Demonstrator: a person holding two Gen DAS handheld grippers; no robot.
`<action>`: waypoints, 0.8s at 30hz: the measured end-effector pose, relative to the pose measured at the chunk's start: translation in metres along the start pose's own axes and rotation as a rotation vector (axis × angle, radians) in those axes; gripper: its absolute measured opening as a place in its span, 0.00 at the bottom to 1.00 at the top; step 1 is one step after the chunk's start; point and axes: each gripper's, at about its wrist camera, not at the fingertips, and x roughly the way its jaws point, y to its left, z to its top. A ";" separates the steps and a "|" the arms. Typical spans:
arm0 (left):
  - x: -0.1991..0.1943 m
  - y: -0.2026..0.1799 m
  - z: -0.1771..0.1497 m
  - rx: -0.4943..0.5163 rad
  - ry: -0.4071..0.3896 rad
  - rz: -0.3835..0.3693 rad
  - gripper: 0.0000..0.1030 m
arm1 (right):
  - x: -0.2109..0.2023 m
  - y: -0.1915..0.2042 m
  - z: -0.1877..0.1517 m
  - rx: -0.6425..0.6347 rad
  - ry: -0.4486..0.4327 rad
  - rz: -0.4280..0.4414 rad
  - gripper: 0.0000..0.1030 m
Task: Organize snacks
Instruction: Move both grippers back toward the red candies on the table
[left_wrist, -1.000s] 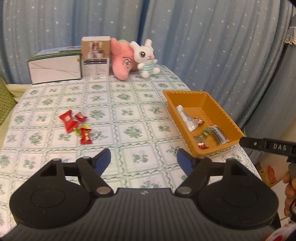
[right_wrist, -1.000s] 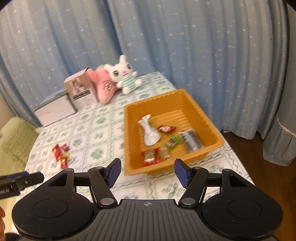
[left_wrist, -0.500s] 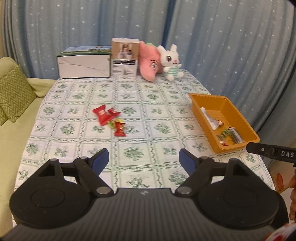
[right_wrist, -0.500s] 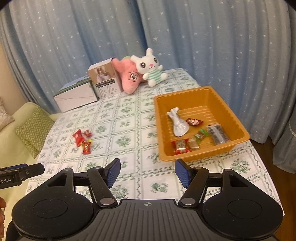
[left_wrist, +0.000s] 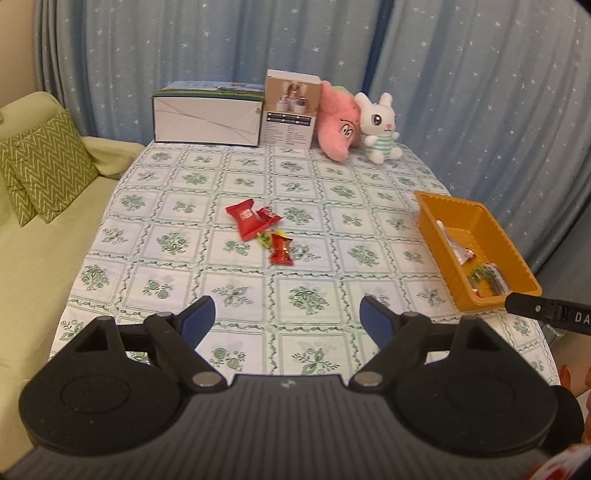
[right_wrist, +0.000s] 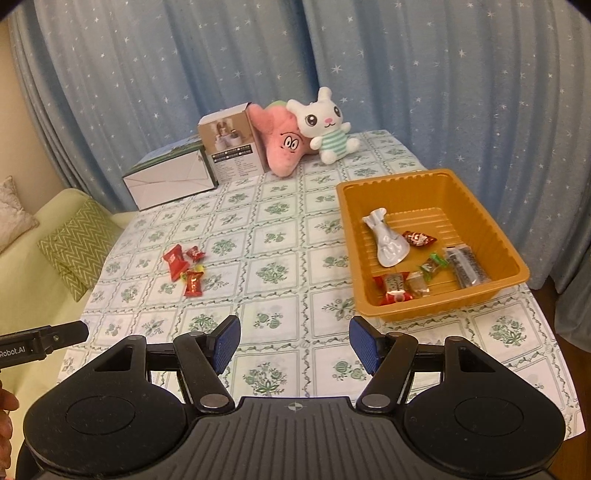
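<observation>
Red snacks (left_wrist: 258, 230) beside orange tray (right_wrist: 484, 206)

left gripper (left_wrist: 287, 320): jaws apart, empty | right gripper (right_wrist: 294, 347): jaws apart, empty

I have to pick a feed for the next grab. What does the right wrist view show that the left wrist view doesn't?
Only the right wrist view: the orange tray's floor laid open, with the silver pouch, the dark packet and the red-wrapped snacks lying in it.

Only the left wrist view: the loose red snacks nearly dead ahead of the open left gripper.

Both: the snacks on the tablecloth, the tray, the white bunny, the boxes; both grippers empty, the right gripper open too.
</observation>
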 end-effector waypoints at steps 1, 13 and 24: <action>0.001 0.003 0.000 -0.002 0.000 0.001 0.81 | 0.002 0.002 0.000 -0.004 0.002 0.002 0.63; 0.022 0.034 0.023 0.014 -0.015 0.045 0.82 | 0.043 0.038 0.013 -0.083 0.013 0.033 0.63; 0.076 0.061 0.050 0.026 0.001 0.073 0.82 | 0.114 0.074 0.030 -0.124 0.032 0.086 0.63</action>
